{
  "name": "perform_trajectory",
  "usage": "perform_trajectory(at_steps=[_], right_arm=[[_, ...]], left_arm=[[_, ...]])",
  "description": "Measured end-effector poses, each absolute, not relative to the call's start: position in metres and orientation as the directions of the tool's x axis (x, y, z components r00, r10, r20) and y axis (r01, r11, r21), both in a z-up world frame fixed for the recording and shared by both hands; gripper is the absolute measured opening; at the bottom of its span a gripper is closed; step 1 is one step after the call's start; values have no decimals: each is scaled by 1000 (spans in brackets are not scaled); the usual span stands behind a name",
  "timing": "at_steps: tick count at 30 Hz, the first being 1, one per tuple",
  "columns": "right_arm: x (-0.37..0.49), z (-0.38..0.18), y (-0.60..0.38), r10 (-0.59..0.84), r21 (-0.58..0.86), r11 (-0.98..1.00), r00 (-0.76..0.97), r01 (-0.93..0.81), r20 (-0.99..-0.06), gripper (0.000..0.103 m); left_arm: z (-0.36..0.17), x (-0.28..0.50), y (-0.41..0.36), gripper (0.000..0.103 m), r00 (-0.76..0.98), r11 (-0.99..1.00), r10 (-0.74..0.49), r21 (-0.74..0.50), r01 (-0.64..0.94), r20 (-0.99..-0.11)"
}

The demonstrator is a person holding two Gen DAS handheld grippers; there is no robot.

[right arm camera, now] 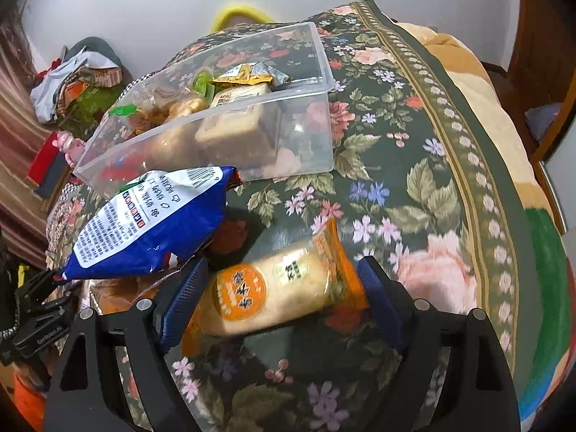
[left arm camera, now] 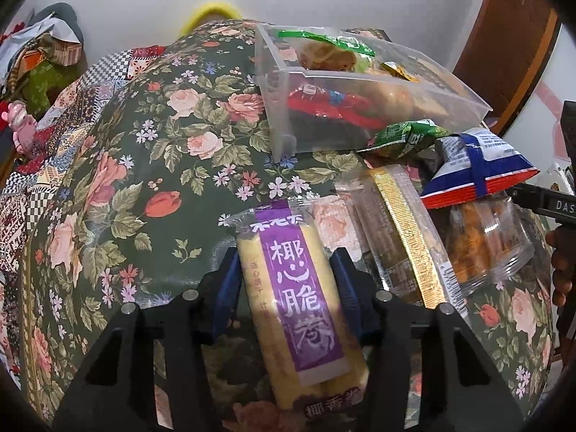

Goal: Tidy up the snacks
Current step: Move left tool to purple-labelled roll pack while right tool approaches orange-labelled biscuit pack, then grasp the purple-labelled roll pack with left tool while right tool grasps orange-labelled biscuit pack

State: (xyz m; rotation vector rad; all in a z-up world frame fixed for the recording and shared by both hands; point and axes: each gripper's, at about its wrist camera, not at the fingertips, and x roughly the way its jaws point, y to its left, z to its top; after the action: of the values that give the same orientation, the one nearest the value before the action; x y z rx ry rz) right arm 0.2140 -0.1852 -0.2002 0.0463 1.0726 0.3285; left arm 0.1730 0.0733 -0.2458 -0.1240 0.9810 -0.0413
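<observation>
My left gripper is shut on a yellow wafer-roll packet with a purple label, held over the floral cloth. My right gripper is open, with an orange-labelled cake packet lying on the cloth between its jaws; the left finger touches it, the right stands clear. A clear plastic bin holding several snacks stands at the back; it also shows in the right wrist view. A blue-white bag lies in front of it, also visible in the left wrist view.
Loose snacks lie to the right in the left wrist view: a green packet, a gold-striped biscuit pack and a clear pack of orange sticks. Clutter sits at the far left. The cloth's edge runs down the right.
</observation>
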Motion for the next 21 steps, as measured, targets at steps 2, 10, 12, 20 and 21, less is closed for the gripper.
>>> perform_trajectory(at_steps=[2, 10, 12, 20, 21], right_arm=[[216, -200, -186, 259, 157, 953, 432, -258, -864, 82], [183, -196, -216, 168, 41, 959, 443, -282, -881, 80], [177, -194, -224, 175, 59, 963, 441, -263, -880, 77], [177, -192, -222, 194, 87, 966, 457, -245, -868, 32], [177, -192, -223, 204, 99, 966, 463, -240, -863, 31]], left_arm=[[-245, 170, 74, 50, 559, 993, -85, -114, -17, -825], [-235, 154, 75, 48, 589, 997, -55, -78, -15, -806], [-230, 152, 75, 48, 601, 997, -50, -75, -17, -797], [-198, 149, 69, 45, 654, 998, -49, -68, -5, -755], [-192, 150, 68, 45, 663, 998, -50, -69, -2, -747]])
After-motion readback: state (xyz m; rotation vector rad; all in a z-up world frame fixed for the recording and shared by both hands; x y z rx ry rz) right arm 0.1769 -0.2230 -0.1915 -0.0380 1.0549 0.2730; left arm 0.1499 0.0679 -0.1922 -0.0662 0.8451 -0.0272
